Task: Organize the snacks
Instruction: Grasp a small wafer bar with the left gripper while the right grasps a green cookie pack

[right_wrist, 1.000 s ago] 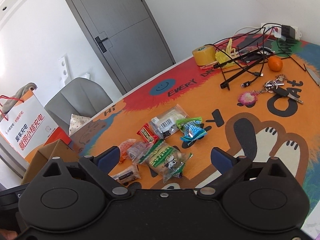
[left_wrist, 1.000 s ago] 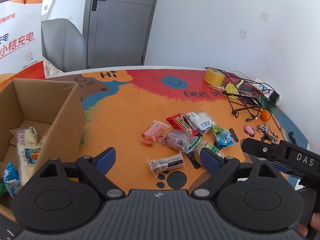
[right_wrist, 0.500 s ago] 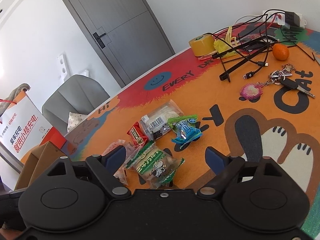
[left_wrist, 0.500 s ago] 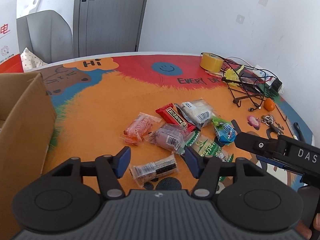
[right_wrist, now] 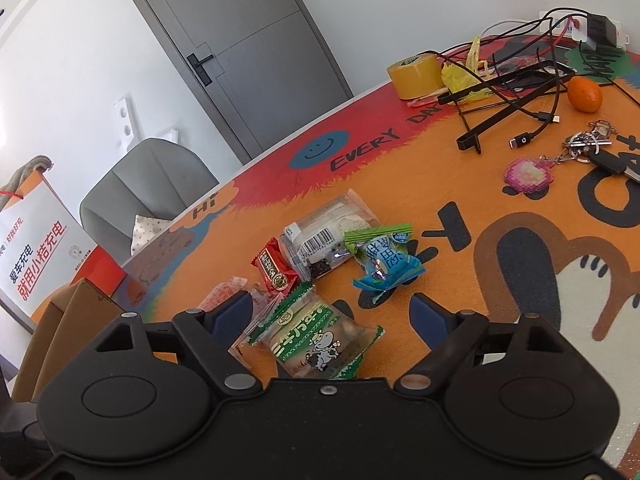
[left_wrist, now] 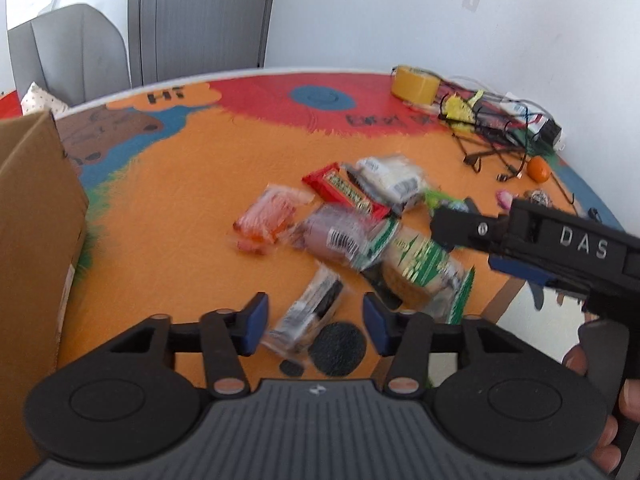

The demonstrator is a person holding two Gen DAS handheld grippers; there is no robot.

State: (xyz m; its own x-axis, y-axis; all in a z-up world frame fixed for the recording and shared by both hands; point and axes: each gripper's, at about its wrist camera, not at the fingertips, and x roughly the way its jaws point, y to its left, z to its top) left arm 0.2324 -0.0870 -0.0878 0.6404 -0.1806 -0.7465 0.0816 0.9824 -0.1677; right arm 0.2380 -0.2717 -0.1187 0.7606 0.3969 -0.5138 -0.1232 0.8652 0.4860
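Bright orange table mat (right_wrist: 460, 168) with a red band, a blue smiley patch and black lettering. Just ahead of the right gripper (right_wrist: 332, 312), a green-and-white cow-print packet (right_wrist: 316, 340); beyond it a blue-and-green wrapper (right_wrist: 384, 264), a red packet (right_wrist: 276, 268) with gold print. Far off, a yellow tape roll (right_wrist: 416, 74) and an orange fruit (right_wrist: 585, 94).

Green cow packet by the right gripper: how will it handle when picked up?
The green cow packet looks like a thin glossy film wrap, so it is probably slippery and will crinkle under the pads. Its flat sealed ends would likely flop. It looks light, and it lies against the clear packet, so lifting it may drag that neighbour.
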